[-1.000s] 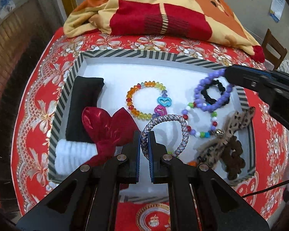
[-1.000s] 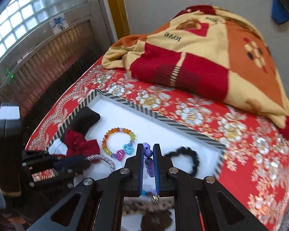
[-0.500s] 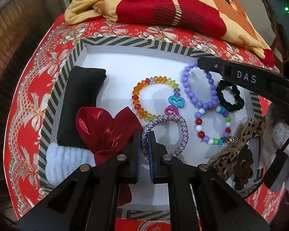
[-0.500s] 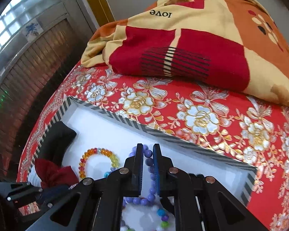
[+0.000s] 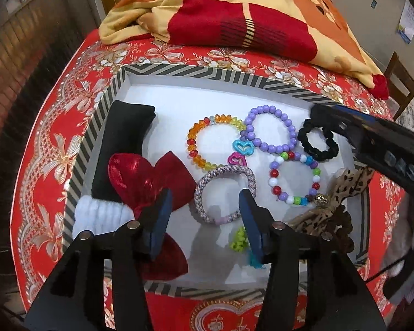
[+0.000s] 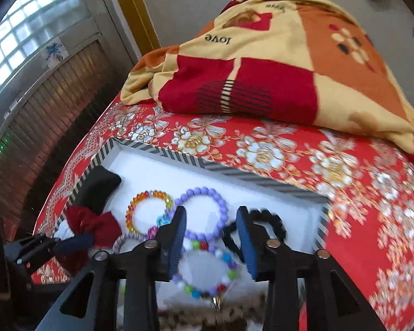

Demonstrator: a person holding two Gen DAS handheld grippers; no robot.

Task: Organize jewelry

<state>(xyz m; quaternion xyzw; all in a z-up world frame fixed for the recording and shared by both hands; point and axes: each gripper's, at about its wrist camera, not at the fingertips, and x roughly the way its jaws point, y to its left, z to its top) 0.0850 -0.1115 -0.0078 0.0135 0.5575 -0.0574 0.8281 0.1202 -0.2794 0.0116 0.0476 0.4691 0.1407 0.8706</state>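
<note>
Your left tongs (image 5: 204, 215) are spread wide w/ nothing held; the woven band (image 5: 225, 193) lies flat in the tray (image 5: 196, 73) between the two blue pads, its near edge about level w/ the tips. Your right tongs (image 6: 211, 234) are also wide apart and empty, hovering over the tray's right half. The purple bracelet (image 5: 270, 128) lies on the white floor toward the far side, touching the amber bracelet (image 5: 215, 143) on its left and just beside the black scrunchie (image 5: 317, 143) on its right. Near of it sits the multicolor bracelet (image 5: 295, 179), w/ a small bell at its near right. Two heart charms, blue (image 5: 243, 147) and pink (image 5: 237, 160), sit between the amber and woven rings. Left side: black pad (image 5: 124, 143) along the wall, red bow (image 5: 149, 179) overlapping it, white scrunchie (image 5: 102, 215) at the near left corner. Leopard bow (image 5: 336, 195) at the near right. Tray rests on a red floral table (image 5: 55, 151); blanket (image 5: 248, 13) heaped at the far end.
</note>
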